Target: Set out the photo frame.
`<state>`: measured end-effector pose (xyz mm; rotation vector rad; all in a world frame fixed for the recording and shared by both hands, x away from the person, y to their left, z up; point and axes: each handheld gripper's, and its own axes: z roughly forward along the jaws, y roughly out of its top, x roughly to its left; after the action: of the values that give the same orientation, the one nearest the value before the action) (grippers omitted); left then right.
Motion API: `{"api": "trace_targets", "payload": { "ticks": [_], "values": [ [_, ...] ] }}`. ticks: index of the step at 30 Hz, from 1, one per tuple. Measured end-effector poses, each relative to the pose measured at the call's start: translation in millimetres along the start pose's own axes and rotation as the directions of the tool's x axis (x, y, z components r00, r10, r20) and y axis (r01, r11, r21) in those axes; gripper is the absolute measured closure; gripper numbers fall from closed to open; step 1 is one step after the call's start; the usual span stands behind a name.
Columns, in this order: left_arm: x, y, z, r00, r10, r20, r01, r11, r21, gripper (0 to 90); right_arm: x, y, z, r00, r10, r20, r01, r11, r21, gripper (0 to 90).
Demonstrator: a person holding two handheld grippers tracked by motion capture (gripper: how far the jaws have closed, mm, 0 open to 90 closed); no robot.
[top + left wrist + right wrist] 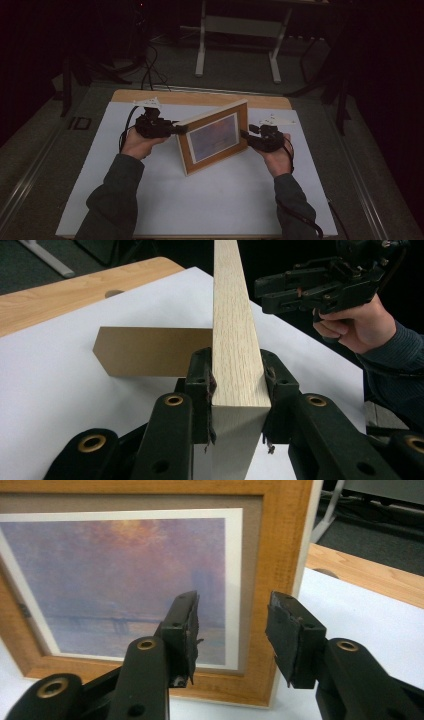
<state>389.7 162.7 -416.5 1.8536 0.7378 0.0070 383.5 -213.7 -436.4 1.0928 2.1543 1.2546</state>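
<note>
Left tool (235, 390) clamped on picture frame (214, 137) edge; right tool (231, 630) apart, beside it.

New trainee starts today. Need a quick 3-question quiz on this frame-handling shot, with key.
1. True or false: the left gripper is clamped on the picture frame's top edge.
2. The right gripper's jaws are: A) shut on the frame, B) open in front of the frame, C) shut on nothing.
3. Fill in: the frame stands upright on a ___ sheet covering the table.

Key: 1 true. 2 B. 3 white.
</note>
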Motion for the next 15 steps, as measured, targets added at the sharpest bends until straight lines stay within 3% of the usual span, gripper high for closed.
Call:
{"api": "trace_targets", "payload": {
  "ticks": [6,15],
  "values": [
    [-2.8,-1.3,0.0,0.9997,-0.004,-0.026,0.004,0.9999,-0.013,70.0,-6.5,2.4,7.4,0.9996,-0.011,0.025,0.01,1.0,0.021,51.0],
    [-11.5,-13.2,-4.6,0.9963,-0.01,-0.086,0.004,0.9974,-0.072,65.7,-10.8,12.2,18.0,0.9996,-0.004,0.026,0.004,1.0,0.015,47.8]
  ]
}}
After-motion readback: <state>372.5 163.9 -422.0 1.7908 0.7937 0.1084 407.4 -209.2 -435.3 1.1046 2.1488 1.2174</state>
